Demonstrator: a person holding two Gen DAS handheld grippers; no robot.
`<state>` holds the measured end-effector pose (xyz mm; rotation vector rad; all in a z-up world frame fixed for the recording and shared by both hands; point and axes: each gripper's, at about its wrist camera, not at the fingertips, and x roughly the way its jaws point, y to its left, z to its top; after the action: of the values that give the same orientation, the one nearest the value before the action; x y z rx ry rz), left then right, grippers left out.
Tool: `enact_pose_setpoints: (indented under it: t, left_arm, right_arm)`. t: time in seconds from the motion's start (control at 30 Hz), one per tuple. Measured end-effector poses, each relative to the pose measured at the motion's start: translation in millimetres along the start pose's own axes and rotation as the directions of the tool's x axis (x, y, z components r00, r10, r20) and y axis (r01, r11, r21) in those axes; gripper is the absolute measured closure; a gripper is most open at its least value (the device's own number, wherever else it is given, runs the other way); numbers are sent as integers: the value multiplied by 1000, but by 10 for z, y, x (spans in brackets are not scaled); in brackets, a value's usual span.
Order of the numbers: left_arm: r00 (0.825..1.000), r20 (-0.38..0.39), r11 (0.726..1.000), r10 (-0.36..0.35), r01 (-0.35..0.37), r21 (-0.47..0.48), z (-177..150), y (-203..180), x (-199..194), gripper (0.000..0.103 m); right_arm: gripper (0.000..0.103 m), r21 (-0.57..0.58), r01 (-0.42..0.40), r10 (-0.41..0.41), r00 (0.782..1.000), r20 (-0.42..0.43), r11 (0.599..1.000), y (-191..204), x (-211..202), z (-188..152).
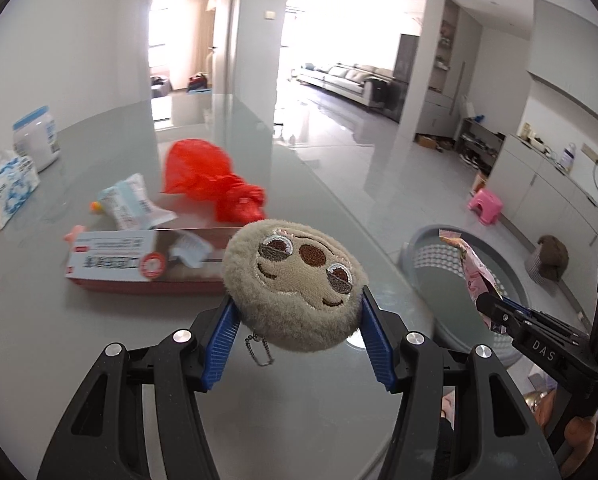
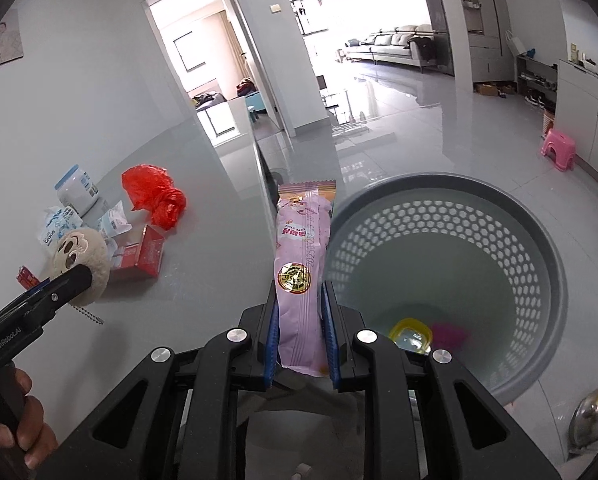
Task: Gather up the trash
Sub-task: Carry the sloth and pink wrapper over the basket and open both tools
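My left gripper point(image 1: 295, 316) is shut on a round beige plush sloth toy point(image 1: 295, 284) and holds it above the glass table point(image 1: 99, 332); it also shows in the right wrist view point(image 2: 81, 260). My right gripper point(image 2: 301, 320) is shut on a long pink snack wrapper point(image 2: 301, 256), held upright at the table's edge beside the grey perforated trash basket point(image 2: 519, 240). The basket holds a yellow item point(image 2: 411, 332) and a pink item point(image 2: 449, 332). In the left wrist view the wrapper point(image 1: 477, 276) hangs over the basket point(image 1: 423, 240).
On the table lie a red plastic bag point(image 1: 211, 176), a red-and-white box point(image 1: 139, 264), a white-blue packet point(image 1: 133, 204), a tissue pack point(image 1: 9, 188) and a white jar point(image 1: 35, 136). A pink stool point(image 1: 486, 204) stands on the floor beyond the basket.
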<state>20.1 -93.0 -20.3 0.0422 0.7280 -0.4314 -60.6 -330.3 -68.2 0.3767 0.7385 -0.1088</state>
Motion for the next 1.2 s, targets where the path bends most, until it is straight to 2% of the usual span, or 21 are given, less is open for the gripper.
enact_pose_setpoints:
  t: [0.27, 0.6, 0.97, 1.2]
  left_arm:
    - [994, -54, 991, -96, 100, 92, 21, -640, 318, 47]
    - [982, -128, 973, -140, 160, 166, 28, -1225, 835, 47]
    - [974, -174, 962, -147, 182, 202, 59, -1575, 1199, 47]
    - [969, -200, 960, -147, 189, 209, 66, -1647, 1342, 45]
  right_arm:
    - [84, 101, 71, -73, 997, 15, 992, -576, -193, -113]
    - [84, 164, 116, -115, 993, -15, 980, -1058, -112, -148]
    - [84, 179, 120, -117, 993, -29, 977, -1276, 63, -59]
    - [84, 189, 115, -112, 993, -27, 975, -1357, 157, -48]
